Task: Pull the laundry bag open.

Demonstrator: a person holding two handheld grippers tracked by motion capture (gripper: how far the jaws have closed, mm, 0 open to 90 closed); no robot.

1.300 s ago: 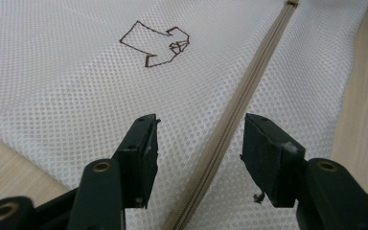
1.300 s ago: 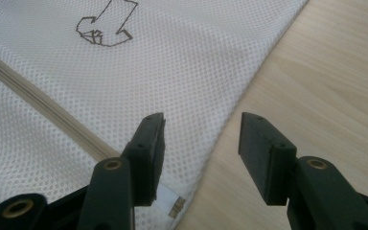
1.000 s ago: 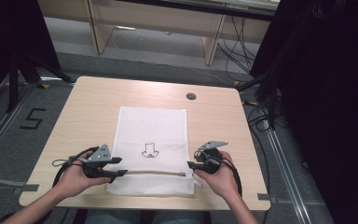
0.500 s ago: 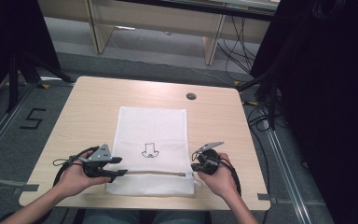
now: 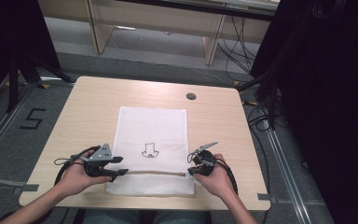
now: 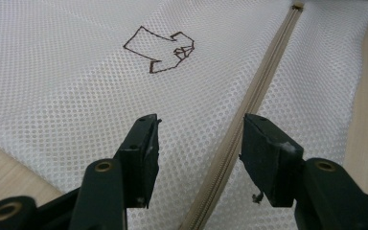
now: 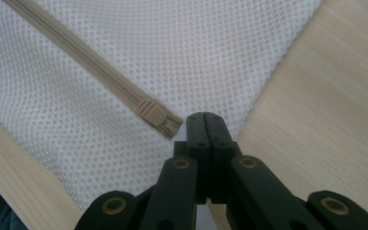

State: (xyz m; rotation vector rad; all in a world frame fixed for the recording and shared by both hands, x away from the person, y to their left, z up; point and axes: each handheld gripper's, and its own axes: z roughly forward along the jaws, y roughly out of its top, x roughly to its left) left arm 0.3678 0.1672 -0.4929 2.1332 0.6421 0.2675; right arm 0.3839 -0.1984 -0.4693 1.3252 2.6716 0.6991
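A white mesh bag (image 5: 151, 126) lies flat on the wooden table (image 5: 88, 112), with a drawn arrow (image 5: 149, 150) on it and a beige zipper (image 5: 151, 172) running across near its front edge. My left gripper (image 5: 121, 165) is at the bag's left edge. Its jaws stand open over the mesh (image 6: 76, 96) and straddle the zipper (image 6: 263, 81), with the arrow (image 6: 160, 50) ahead of them. My right gripper (image 5: 189, 169) is at the bag's right edge. Its jaws (image 7: 206, 117) are shut, with the tips just past the zipper's end (image 7: 160, 117). Whether they pinch any mesh is hidden.
A round dark cable hole (image 5: 191, 96) sits in the far right part of the table. The table's front edge runs just below both hands. Bare wood lies on both sides of the bag and beyond it.
The right gripper has sunk slightly toward the zipper's right end and its jaws have closed. The left gripper and the bag have not moved.
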